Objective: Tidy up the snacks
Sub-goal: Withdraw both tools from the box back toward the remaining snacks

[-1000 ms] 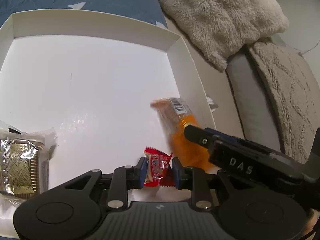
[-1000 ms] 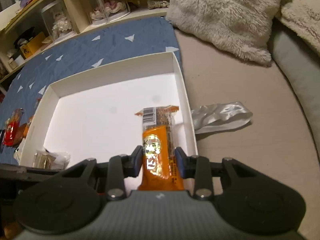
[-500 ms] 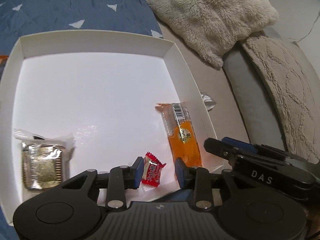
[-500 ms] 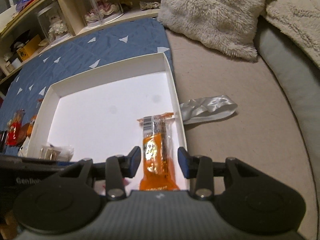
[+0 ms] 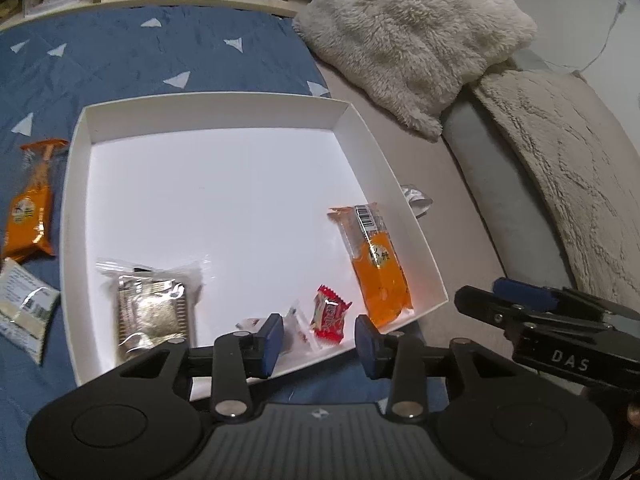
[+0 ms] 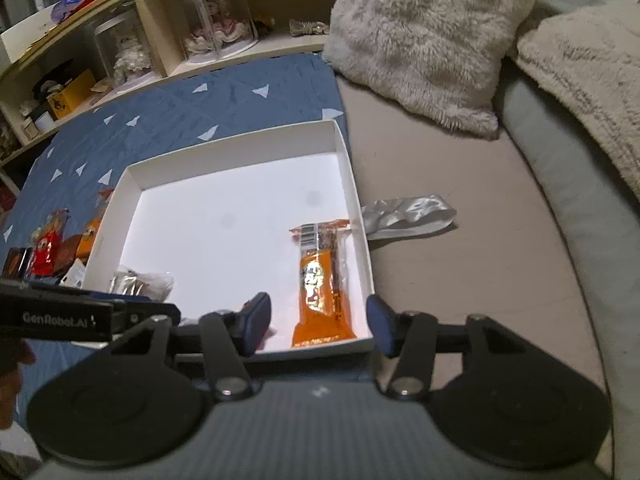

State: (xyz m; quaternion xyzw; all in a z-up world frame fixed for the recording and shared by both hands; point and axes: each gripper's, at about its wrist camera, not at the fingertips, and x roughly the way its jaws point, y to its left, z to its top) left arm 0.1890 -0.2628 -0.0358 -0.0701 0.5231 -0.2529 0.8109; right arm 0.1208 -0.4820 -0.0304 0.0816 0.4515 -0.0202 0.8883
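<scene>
Left wrist view: a shallow white box (image 5: pixel 208 114) sits on a blue quilt (image 5: pixel 120 52), gathering loose snacks in one place. Inside lie a silver foil pack (image 5: pixel 154 314), a red candy (image 5: pixel 330 316) and an orange bar (image 5: pixel 378 266) along the right wall. Another orange bar (image 5: pixel 30 204) and a pale packet (image 5: pixel 26 304) wait outside on the quilt. The left gripper (image 5: pixel 316 338) hovers above the near edge, its jaws spread and just opening, empty, the candy lying below them.

Right wrist view: the right gripper (image 6: pixel 318 322) hangs over the box (image 6: pixel 240 146), jaws spread wide and just opening, touching nothing; the orange bar (image 6: pixel 322 284) rests flat beneath. More snacks (image 6: pixel 50 250) lie left of the box.
</scene>
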